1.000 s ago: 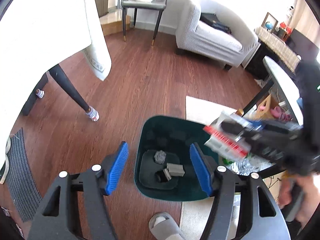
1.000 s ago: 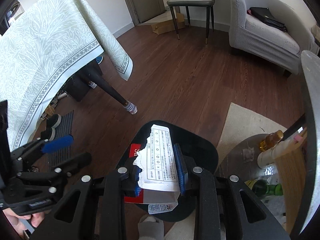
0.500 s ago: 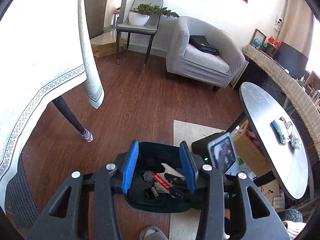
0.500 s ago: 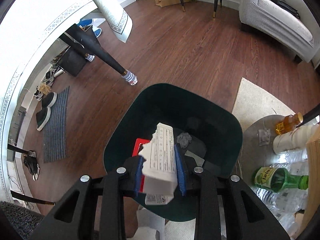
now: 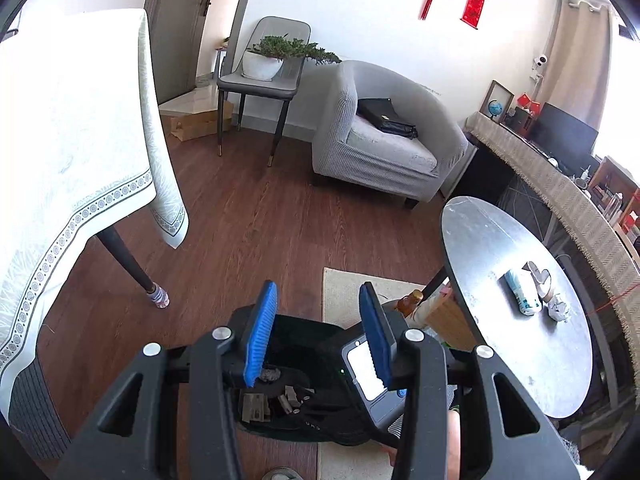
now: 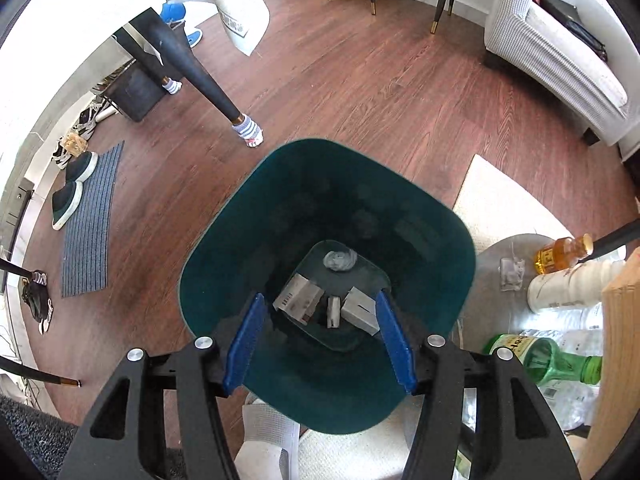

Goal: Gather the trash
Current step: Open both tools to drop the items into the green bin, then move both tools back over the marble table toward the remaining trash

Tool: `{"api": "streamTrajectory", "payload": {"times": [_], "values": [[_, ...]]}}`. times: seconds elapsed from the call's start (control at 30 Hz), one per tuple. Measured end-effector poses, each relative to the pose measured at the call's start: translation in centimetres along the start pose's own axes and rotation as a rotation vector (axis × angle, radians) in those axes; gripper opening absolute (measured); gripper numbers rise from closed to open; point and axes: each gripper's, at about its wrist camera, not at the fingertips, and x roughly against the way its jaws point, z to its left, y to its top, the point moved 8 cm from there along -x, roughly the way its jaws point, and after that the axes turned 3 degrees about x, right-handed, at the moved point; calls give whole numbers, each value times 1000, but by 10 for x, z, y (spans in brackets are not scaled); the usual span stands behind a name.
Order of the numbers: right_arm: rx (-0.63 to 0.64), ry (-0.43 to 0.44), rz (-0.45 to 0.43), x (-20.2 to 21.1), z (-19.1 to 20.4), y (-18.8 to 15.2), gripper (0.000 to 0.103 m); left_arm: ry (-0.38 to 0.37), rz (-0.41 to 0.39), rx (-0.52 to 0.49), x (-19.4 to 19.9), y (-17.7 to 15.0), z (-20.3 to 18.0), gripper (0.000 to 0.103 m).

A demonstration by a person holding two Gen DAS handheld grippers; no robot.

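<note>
Our right gripper (image 6: pixel 320 340), jaws just opened and empty, hangs over the bin (image 6: pixel 432 216); remaining trash (image 5: pixel 524 298) lies on the worktop (image 5: pixel 492 240), right of frame, nearer our empty, part-open left gripper (image 5: pixel 318 334).

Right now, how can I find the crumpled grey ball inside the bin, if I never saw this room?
Look for the dark green bin on the wooden floor, beside the pale rug. On its bottom lie several flat cardboard pieces and, behind them, the crumpled grey ball. It is the only round, wrinkled thing there; the others are boxy.
</note>
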Motion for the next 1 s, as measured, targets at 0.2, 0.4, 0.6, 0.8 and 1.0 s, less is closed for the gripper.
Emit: {"api": "streamTrajectory", "payload": {"times": [0.2, 0.4, 0.6, 0.8, 1.0], "values": [[48, 1, -49, 32, 0, 2, 59, -16, -34, -10, 7, 9, -19, 45], [81, 1, -119, 75, 0, 0, 59, -34, -69, -6, 15, 17, -32, 45], [91, 26, -220, 124, -7, 1, 59, -31, -121, 39, 25, 29, -30, 46], [103, 8, -335, 175, -16, -1, 59, -18, -151, 79, 29, 39, -26, 48], [80, -20, -417, 214, -37, -7, 59, -17, -151, 70, 23, 39, -38, 52]]}}
